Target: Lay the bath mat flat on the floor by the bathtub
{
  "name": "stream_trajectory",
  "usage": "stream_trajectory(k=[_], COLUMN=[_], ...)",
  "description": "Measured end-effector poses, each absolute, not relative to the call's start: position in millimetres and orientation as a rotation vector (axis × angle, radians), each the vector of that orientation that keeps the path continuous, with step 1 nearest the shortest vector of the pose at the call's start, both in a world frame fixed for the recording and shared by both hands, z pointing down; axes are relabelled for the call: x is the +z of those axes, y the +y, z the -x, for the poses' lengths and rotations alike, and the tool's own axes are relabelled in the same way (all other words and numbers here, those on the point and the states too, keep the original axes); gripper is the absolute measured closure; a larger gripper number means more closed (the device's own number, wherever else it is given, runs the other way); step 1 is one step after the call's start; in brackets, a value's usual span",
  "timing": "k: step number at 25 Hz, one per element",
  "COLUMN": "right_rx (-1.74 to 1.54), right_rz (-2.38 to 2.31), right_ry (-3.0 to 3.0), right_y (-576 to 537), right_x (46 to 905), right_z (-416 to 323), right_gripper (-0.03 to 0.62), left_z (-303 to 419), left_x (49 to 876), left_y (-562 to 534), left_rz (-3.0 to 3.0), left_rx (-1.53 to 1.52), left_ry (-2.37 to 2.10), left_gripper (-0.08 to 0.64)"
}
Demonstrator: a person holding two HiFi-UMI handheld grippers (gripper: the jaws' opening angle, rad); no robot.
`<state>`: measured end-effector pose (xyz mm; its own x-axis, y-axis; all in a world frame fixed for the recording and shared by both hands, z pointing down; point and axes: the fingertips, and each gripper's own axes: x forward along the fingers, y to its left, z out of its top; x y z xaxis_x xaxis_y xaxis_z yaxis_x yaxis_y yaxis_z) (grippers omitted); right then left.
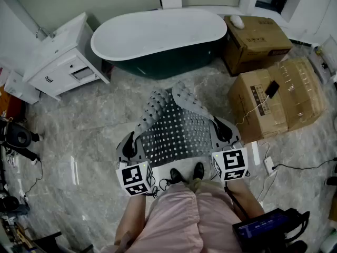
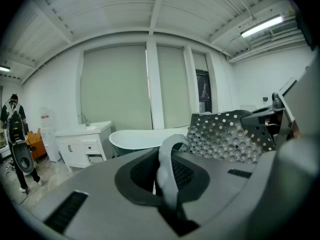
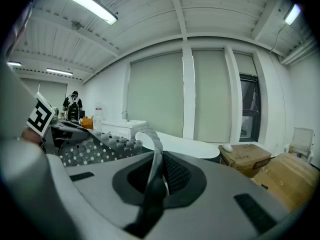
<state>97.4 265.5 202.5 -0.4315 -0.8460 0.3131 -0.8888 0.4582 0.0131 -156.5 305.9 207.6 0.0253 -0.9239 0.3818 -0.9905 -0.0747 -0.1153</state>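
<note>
So, bath mat clamped at both near corners, not flat yet

The grey bath mat (image 1: 179,130) is held stretched between the two grippers, just short of the bathtub (image 1: 158,36). One near corner is pinched in the left gripper (image 1: 129,145) and the other in the right gripper (image 1: 224,132), with the jaws closed on the mat's edge in both. The far end is curled over on itself above the marble floor (image 1: 89,125).

Mat (image 1: 181,133): grey rubbery, bumpy w/ holes. Tub (image 1: 158,33): glossy white. Floor (image 1: 89,121): polished marble.

Left claw (image 1: 129,144) and right claw (image 1: 224,131) both clamped.
</note>
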Motion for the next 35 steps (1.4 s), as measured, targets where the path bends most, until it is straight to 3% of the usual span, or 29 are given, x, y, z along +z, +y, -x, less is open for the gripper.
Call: stream_trajectory(k=[35], right_rx=[0.372], right_rz=[-1.503], right_ry=[-2.435], right_y=[252.3], right_x=[232.8], right_z=[-182.6], right_gripper=[0.566], left_z=[96.2], left_x=[221.4], left_y=[309.9], left_rz=[-2.048], left_rx=[0.628], left_ry=[-1.998], left_gripper=[0.525])
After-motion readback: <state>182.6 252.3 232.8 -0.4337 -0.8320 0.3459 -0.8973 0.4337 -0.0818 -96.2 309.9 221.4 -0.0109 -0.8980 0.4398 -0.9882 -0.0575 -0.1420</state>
